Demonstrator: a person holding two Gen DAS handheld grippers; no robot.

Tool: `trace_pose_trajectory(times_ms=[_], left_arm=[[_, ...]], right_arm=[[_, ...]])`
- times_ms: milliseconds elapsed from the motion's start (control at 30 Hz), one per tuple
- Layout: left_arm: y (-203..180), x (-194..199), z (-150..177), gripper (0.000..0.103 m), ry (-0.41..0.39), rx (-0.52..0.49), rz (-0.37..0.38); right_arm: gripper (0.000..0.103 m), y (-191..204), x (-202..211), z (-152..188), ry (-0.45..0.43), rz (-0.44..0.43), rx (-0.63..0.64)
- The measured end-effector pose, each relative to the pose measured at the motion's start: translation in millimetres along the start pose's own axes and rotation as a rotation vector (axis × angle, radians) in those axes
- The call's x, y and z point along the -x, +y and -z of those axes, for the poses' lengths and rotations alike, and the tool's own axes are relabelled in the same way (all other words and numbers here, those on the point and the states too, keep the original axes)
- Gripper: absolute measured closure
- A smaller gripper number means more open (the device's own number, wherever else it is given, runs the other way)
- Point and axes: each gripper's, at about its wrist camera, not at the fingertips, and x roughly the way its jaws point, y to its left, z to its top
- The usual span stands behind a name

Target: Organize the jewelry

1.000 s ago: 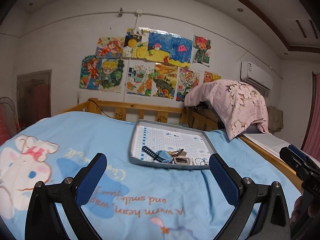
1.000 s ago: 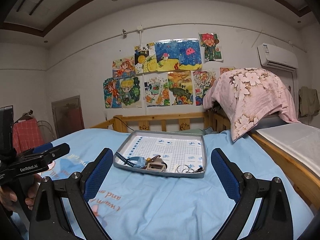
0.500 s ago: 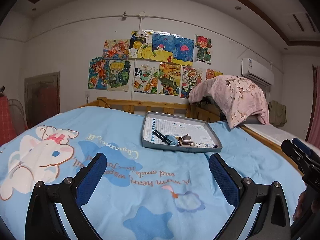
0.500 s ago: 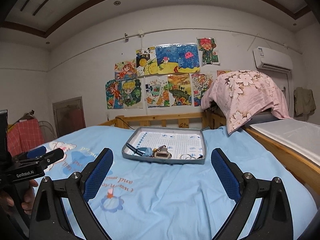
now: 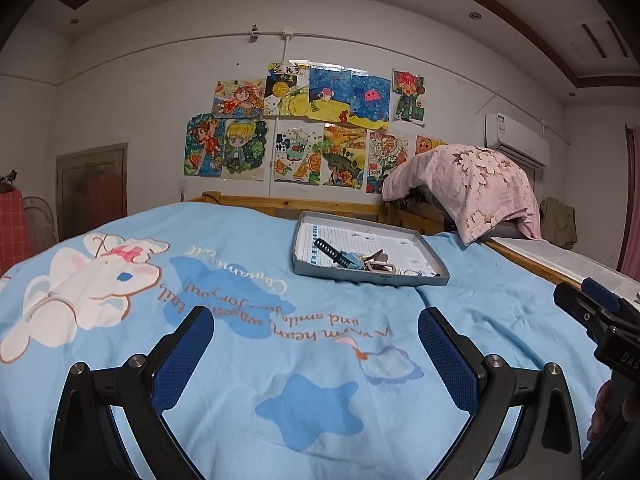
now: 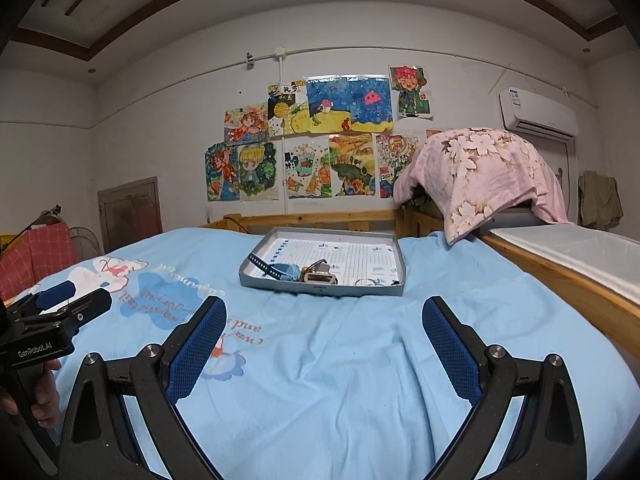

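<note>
On the bed (image 6: 360, 360), a light blue sheet printed with a white rabbit (image 5: 88, 280) and cursive lettering covers nearly the whole near field, with a wooden rail (image 6: 312, 220) along its far edge and a wall of bright drawings (image 6: 320, 136) behind. To the right a pink flowered cloth (image 6: 488, 172) is draped over something at the head of a second bed, under an air conditioner (image 6: 538, 114). A shallow grey tray (image 6: 396, 264) with a gridded white liner sits flat on the sheet toward the far side, well apart from both grippers. The jewelry lies bunched along the tray's near wall: a dark strap (image 6: 262, 266) angled up to the left, a pale blue piece (image 6: 286, 270) touching it, a rectangular buckle-like piece (image 6: 320, 278) just right of that, and thin wire rings (image 6: 370, 282) further right; finer detail is too small to tell. The left gripper (image 5: 316, 340) hovers over the sheet with its blue pads (image 5: 188, 344) spread wide and nothing between them. The right gripper (image 6: 324, 332) is likewise spread wide and holds nothing, the tray lying straight ahead between its fingers.
</note>
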Motion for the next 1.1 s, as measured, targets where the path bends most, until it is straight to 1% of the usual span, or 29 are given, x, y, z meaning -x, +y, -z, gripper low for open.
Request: trace_pose_trajectory(times_ms=[167, 367, 667, 867, 1100], left_arm=[[-1.7, 1.9, 5.0, 0.0, -0.01, -0.02, -0.008], [-5.7, 4.1, 6.1, 0.0, -0.021, -0.042, -0.012], [-7.4, 5.4, 4.8, 0.0, -0.027, -0.044, -0.012], [-6.3, 5.5, 3.3, 0.0, -0.014, -0.034, -0.006], [-4.7, 4.8, 3.1, 0.0, -0.017, -0.036, -0.008]], right_arm=[[0.007, -0.1, -4.5, 8.9, 0.022, -0.006, -0.006], [0.007, 2.1, -5.6, 11.6, 0.024, -0.005, 0.002], [0.007, 1.7, -6.3, 12.7, 0.02, -0.005, 0.005], [0.007, 2.9, -7.0, 14.0, 0.025, -0.008, 0.005], [0.007, 0.7, -10.5, 15.0, 0.036, -0.013, 0.003]])
